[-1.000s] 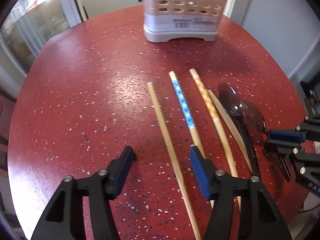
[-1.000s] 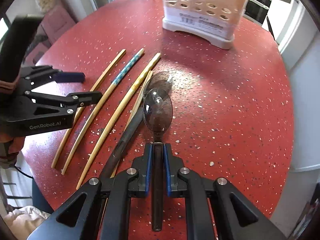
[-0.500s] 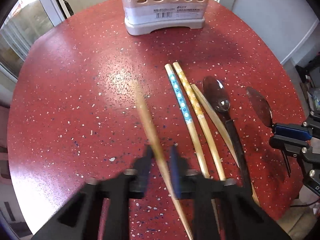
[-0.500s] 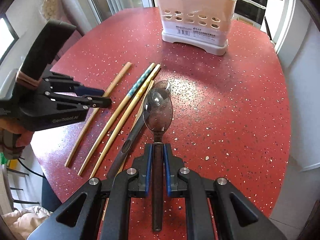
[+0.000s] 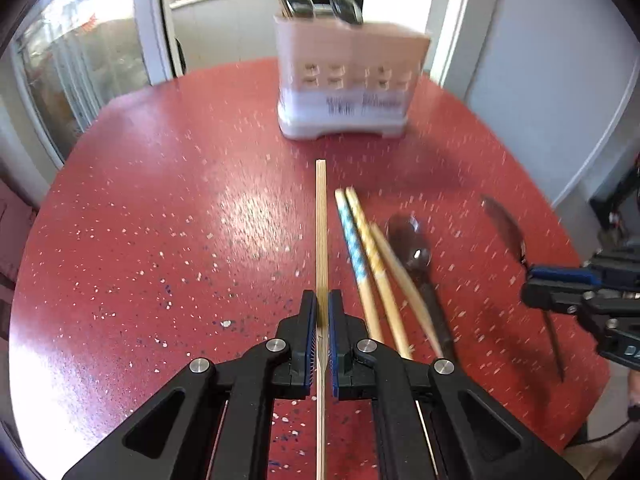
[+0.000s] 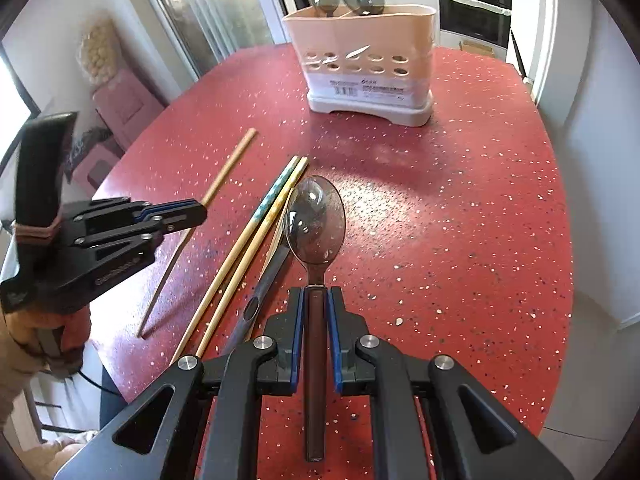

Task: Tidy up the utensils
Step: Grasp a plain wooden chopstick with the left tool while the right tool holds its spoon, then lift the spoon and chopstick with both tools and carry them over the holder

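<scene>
My left gripper (image 5: pixel 320 312) is shut on a plain wooden chopstick (image 5: pixel 321 232), lifted above the red table and pointing at the pink utensil holder (image 5: pixel 348 88). My right gripper (image 6: pixel 316 308) is shut on the handle of a dark translucent spoon (image 6: pixel 315 220), held above the table. The left gripper (image 6: pixel 176 212) with its chopstick (image 6: pixel 230 164) also shows in the right wrist view. On the table lie a blue-patterned chopstick (image 5: pixel 352 240), a yellow-patterned one (image 5: pixel 370 248), a plain one (image 5: pixel 404 276) and another dark spoon (image 5: pixel 412 240).
The utensil holder (image 6: pixel 360 60) stands at the table's far side with several dark spoons upright in it. The round red speckled table (image 6: pixel 460 220) ends close on the right. Glass doors and kitchen cabinets lie beyond.
My left gripper closed on the plain chopstick and lifted it off the table, tilting up toward the holder. My right gripper raised the spoon higher.
</scene>
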The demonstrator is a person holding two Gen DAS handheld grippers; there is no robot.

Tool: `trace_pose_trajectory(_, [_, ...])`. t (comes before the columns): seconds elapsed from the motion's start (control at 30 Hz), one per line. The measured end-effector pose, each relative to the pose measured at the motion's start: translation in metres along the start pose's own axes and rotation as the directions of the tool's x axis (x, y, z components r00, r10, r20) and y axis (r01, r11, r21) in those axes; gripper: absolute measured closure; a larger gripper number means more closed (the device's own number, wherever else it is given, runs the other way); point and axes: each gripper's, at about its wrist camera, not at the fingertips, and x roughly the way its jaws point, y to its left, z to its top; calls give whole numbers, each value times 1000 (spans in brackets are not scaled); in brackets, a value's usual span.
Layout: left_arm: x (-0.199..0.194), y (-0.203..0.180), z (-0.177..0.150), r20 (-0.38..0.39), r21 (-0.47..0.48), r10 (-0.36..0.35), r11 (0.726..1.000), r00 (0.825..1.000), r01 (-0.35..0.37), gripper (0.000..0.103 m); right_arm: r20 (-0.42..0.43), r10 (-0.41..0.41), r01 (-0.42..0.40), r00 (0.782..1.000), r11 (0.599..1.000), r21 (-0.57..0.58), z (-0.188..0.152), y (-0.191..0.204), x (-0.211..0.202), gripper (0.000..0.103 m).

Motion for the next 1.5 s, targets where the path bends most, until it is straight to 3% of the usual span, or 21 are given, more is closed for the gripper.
trace_pose_trajectory(0.3, [-47,9,12,160,-111,-22,993,987,40,69,83,37,-40,996,999,34,8,-8,-14,90])
trace_pose_trajectory(0.73, [-74,7,45,283,-124,-39,989,958,76,69,207,70,-83,976,995,54,37,-19,-47,90])
trace_pose_trajectory(1.5, [-80,21,166,441,-139,-48,983,896,121,69,346,106,-143,932,986,84,144,-51,-59,90])
